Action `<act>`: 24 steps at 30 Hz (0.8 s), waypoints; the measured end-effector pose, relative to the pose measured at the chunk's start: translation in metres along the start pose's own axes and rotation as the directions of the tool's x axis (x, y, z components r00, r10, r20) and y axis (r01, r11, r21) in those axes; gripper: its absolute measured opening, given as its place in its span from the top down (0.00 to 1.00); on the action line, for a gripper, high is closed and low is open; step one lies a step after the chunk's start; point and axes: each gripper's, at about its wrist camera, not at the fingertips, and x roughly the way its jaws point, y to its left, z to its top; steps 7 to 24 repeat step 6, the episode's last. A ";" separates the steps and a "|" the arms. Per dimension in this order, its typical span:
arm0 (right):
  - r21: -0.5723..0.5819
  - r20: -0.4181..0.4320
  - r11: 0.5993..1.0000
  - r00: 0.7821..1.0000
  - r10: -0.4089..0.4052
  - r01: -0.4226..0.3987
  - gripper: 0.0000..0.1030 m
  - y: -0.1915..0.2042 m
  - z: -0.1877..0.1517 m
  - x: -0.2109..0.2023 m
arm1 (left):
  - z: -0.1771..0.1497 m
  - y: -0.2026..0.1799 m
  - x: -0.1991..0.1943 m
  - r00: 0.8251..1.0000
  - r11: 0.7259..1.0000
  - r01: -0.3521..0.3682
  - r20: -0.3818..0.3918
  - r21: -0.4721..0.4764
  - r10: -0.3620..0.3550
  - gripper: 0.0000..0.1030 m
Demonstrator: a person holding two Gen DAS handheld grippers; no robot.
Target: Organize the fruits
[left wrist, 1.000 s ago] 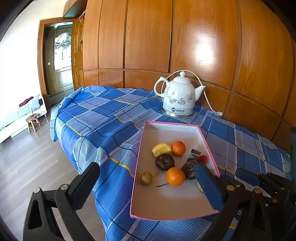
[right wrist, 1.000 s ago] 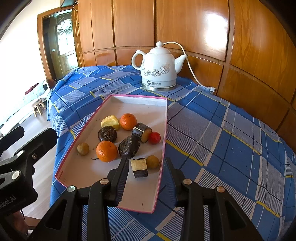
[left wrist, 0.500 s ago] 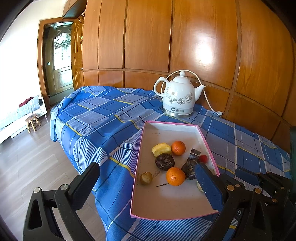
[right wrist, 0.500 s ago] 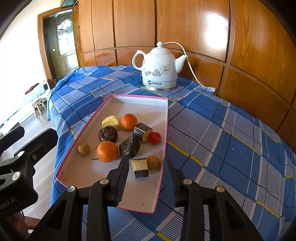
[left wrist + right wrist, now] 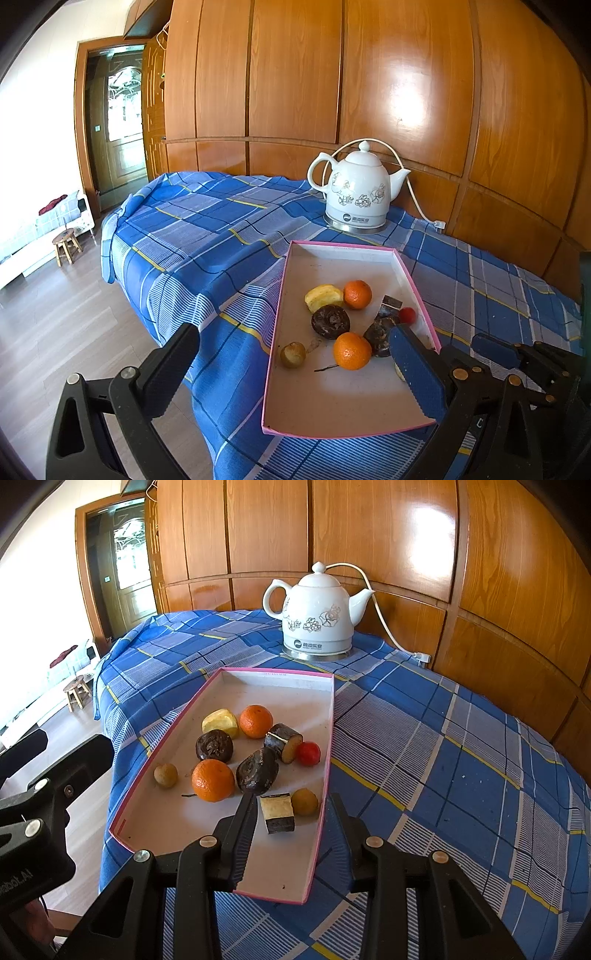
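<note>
Both grippers, left and right, hover over tray, jaws spread, empty; fruits loose inside, unsorted.

One pink-rimmed tray lies mid-frame in the right wrist view, and the fruits in it count as follows. Two oranges: one upper centre, one lower left. Two dark round wrinkled fruits. Two cut pieces with dark skin and pale flesh. One yellow peeled piece. One small red fruit. Two small yellowish-brown round fruits. One white kettle stands at upper centre. One wooden stool at the left edge.
</note>
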 end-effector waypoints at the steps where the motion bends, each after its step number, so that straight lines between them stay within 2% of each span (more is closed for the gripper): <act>1: 0.001 -0.001 1.000 1.000 0.001 -0.001 0.63 -0.001 0.000 0.000 | 0.000 0.000 0.000 1.000 1.000 0.001 0.000 0.004 -0.001 0.00; 6: 0.028 -0.005 1.000 1.000 0.003 -0.003 0.63 -0.016 0.001 0.002 | 0.001 -0.003 0.002 1.000 1.000 0.019 -0.006 0.013 -0.019 0.00; 24: 0.028 -0.005 1.000 1.000 0.003 -0.003 0.63 -0.016 0.001 0.002 | 0.001 -0.003 0.002 1.000 1.000 0.019 -0.006 0.013 -0.019 0.00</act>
